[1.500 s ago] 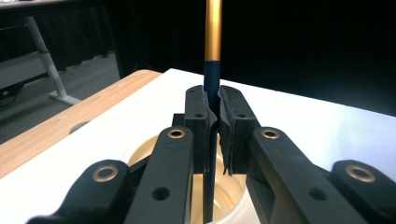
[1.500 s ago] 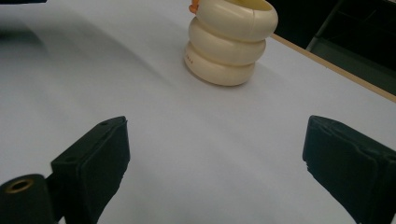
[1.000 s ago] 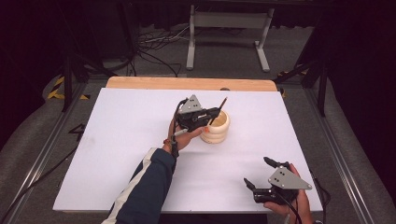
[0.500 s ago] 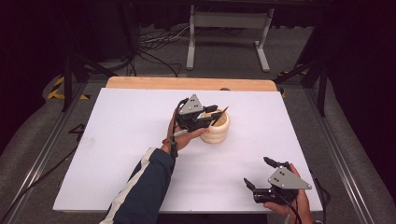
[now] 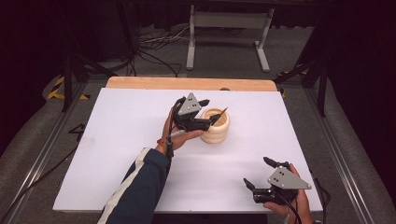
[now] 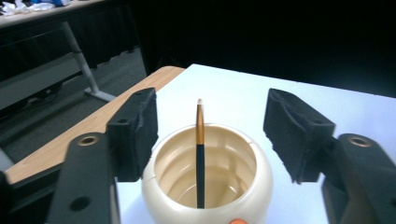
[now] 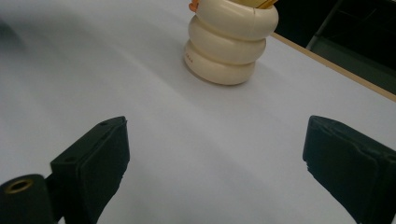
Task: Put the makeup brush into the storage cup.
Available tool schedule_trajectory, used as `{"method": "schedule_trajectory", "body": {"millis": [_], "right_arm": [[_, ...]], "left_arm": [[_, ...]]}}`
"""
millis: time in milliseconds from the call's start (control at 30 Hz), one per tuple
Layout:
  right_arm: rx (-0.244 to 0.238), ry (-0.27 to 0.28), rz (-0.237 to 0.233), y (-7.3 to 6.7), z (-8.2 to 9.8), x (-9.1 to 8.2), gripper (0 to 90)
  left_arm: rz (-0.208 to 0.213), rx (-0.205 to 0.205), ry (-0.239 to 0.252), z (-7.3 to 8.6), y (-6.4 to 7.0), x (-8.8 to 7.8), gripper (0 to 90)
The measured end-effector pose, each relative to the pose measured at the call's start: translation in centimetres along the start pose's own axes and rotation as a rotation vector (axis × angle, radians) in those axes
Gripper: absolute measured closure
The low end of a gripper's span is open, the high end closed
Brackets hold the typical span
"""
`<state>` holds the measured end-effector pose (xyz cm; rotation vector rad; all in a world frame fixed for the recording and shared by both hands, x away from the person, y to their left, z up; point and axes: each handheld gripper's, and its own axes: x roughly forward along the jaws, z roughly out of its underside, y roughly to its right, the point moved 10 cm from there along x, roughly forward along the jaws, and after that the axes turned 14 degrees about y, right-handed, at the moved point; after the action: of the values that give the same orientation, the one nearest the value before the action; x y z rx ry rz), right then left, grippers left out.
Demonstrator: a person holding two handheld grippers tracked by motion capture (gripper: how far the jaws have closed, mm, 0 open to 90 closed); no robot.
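A white sheet [image 5: 116, 154] covers the bench, leaving a strip of bare wooden bench top [image 5: 187, 83] along the far edge. Beyond that edge, on grey carpeted floor [image 5: 299, 51], stands a pale metal stand [image 5: 228, 21] with two splayed feet. Black cables [image 5: 154, 49] lie tangled on the carpet to the left of the stand. Yellow-and-black hazard tape [image 5: 58, 88] marks the floor near the bench's far left corner. Metal rails [image 5: 44, 144] run along both sides of the bench.
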<state>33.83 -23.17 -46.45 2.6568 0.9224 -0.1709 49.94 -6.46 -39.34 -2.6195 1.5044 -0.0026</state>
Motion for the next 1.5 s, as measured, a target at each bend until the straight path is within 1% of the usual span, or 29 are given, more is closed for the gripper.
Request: {"method": "schedule_trajectory", "body": {"millis": [133, 167, 200, 333, 400, 500, 600, 767, 800, 833, 900, 933, 1000, 1133, 1200, 1233, 1333, 1367, 1400, 1500], "right_arm": [[-0.002, -0.002, 0.002, 0.0, 0.0, 0.0, 7.9], [-0.001, -0.003, 0.002, 0.0, 0.1, 0.0, 7.9], [0.0, -0.004, 0.001, 0.0, 0.1, 0.0, 7.9], [-0.003, -0.007, 0.001, 0.0, 0.1, 0.0, 7.9], [0.001, -0.006, 0.0, 0.0, 0.1, 0.0, 7.9], [-0.002, -0.007, -0.003, -0.1, 0.1, 0.0, 7.9], [-0.005, -0.007, -0.004, -0.1, 0.1, 0.0, 7.9], [-0.004, -0.007, -0.003, -0.1, 0.1, 0.0, 7.9], [-0.004, -0.008, -0.004, -0.1, 0.1, 0.0, 7.9], [-0.007, -0.008, -0.005, -0.1, 0.1, 0.0, 7.9], [-0.007, -0.007, -0.006, -0.1, 0.1, 0.0, 7.9], [-0.006, -0.007, -0.005, -0.1, 0.1, 0.0, 7.9], [-0.003, -0.006, -0.003, -0.1, 0.1, 0.0, 7.9], [-0.005, -0.008, -0.005, -0.1, 0.1, 0.0, 7.9], [-0.01, -0.01, -0.007, -0.2, 0.1, 0.0, 7.9], [-0.01, -0.01, -0.008, -0.2, 0.1, 0.0, 7.9], [-0.007, -0.009, -0.007, -0.2, 0.1, 0.0, 7.9], [-0.01, -0.01, -0.008, -0.2, 0.1, 0.0, 7.9], [-0.012, -0.009, -0.009, -0.2, 0.1, 0.0, 7.9], [-0.013, -0.01, -0.011, -0.3, 0.0, 0.1, 7.9]], "left_arm": [[-0.012, 0.011, -0.02, 0.1, -0.2, -0.5, 24.8], [-0.016, 0.004, -0.027, 0.2, -0.2, -0.6, 22.7], [-0.013, 0.007, -0.031, 0.2, -0.3, -0.7, 20.2], [-0.022, 0.012, -0.038, 0.3, -0.5, -1.1, 13.6], [-0.023, 0.026, -0.064, 0.6, -0.4, -1.2, 8.9], [-0.018, 0.042, -0.064, 0.5, -0.4, -1.5, 8.6], [-0.015, 0.035, -0.064, 0.4, -0.2, -1.7, 7.6], [-0.012, 0.058, -0.088, 0.5, 0.0, -1.8, 4.3], [-0.007, 0.07, -0.094, 0.6, 0.0, -1.9, 3.1], [-0.003, 0.073, -0.101, 0.7, 0.1, -2.0, 2.9], [-0.004, 0.069, -0.093, 0.6, 0.2, -2.0, 2.4], [-0.003, 0.073, -0.092, 0.6, 0.2, -2.1, 2.2], [-0.009, 0.078, -0.089, 0.6, 0.3, -2.3, 2.2], [-0.022, 0.104, -0.1, 0.7, 0.3, -2.7, 2.6], [-0.017, 0.112, -0.105, 0.7, 0.3, -3.0, 2.6], [-0.015, 0.113, -0.112, 0.7, 0.4, -3.2, 2.6], [-0.023, 0.132, -0.133, 1.0, 0.4, -3.7, 2.7], [-0.03, 0.14, -0.139, 1.0, 0.3, -3.9, 2.6], [-0.027, 0.151, -0.147, 1.1, 0.4, -4.1, 2.7], [-0.031, 0.161, -0.15, 1.2, 0.4, -4.5, 2.6]]}}
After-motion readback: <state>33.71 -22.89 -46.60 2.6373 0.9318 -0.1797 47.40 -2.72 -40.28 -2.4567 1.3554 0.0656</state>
